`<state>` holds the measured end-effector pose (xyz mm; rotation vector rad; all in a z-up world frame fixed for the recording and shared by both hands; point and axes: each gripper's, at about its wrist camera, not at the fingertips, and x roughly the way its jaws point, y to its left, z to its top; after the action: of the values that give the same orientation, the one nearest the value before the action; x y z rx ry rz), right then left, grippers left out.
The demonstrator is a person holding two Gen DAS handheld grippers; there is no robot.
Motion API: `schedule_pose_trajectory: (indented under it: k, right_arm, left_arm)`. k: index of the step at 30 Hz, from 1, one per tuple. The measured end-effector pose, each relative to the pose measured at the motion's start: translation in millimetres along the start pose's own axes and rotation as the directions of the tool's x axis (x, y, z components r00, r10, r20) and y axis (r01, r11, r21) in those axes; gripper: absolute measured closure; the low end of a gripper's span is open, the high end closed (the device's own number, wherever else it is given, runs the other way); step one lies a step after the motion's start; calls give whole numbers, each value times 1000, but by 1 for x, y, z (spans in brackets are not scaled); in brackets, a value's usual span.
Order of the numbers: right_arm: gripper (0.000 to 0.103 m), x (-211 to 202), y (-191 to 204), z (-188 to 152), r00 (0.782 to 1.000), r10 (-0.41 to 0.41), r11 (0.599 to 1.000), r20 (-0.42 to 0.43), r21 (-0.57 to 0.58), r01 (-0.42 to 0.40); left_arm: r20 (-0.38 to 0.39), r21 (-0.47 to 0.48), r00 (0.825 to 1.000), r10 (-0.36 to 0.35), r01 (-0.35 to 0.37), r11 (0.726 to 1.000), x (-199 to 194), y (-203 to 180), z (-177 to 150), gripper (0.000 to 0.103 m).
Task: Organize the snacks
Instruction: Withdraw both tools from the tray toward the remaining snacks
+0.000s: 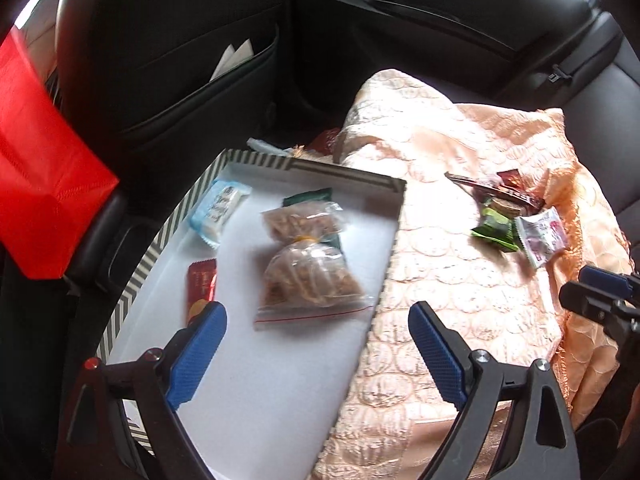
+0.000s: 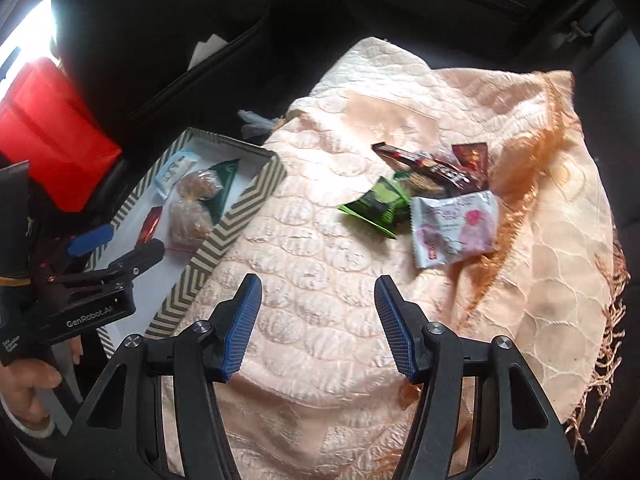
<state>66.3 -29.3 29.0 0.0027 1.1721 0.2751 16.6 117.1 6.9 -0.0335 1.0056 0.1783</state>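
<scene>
A striped-rim white box [image 1: 280,360] [image 2: 236,216] lies on a car seat. It holds two clear bags of snacks [image 1: 308,268], a white-blue packet [image 1: 218,210], a green packet [image 1: 308,198] and a red packet [image 1: 200,284]. On the peach cloth [image 1: 460,280] [image 2: 320,240] lie a green packet [image 1: 494,226] [image 2: 376,204], a white-pink packet [image 1: 542,236] [image 2: 454,228] and dark brown packets [image 1: 500,190] [image 2: 436,168]. My left gripper [image 1: 318,316] [image 2: 116,240] is open and empty over the box's near edge. My right gripper [image 2: 318,292] [image 1: 592,292] is open and empty over the cloth, short of the loose packets.
A red bag [image 1: 40,184] [image 2: 52,136] hangs at the left by the front seatback. The seatback pocket [image 1: 224,60] holds white papers. The cloth is a rumpled mound with a fringed edge [image 2: 600,380] at the right. Black seat and door trim lie behind.
</scene>
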Motion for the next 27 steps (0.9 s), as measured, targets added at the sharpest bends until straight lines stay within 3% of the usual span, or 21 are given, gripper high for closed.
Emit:
schedule_pose_trajectory:
  k: [8, 19, 27]
  right_arm:
    - [44, -5, -44, -3, 999, -44, 996, -7, 82, 45]
    - [44, -6, -74, -9, 1000, -26, 987, -7, 160, 26]
    - [44, -6, -78, -7, 1000, -24, 986, 3, 164, 23]
  left_arm:
    - [-3, 52, 997, -73, 73, 996, -1, -38, 10, 9]
    - [-71, 104, 981, -179, 186, 977, 32, -91, 38, 9]
    - [-95, 150, 980, -177, 190, 970, 47, -115, 42, 9]
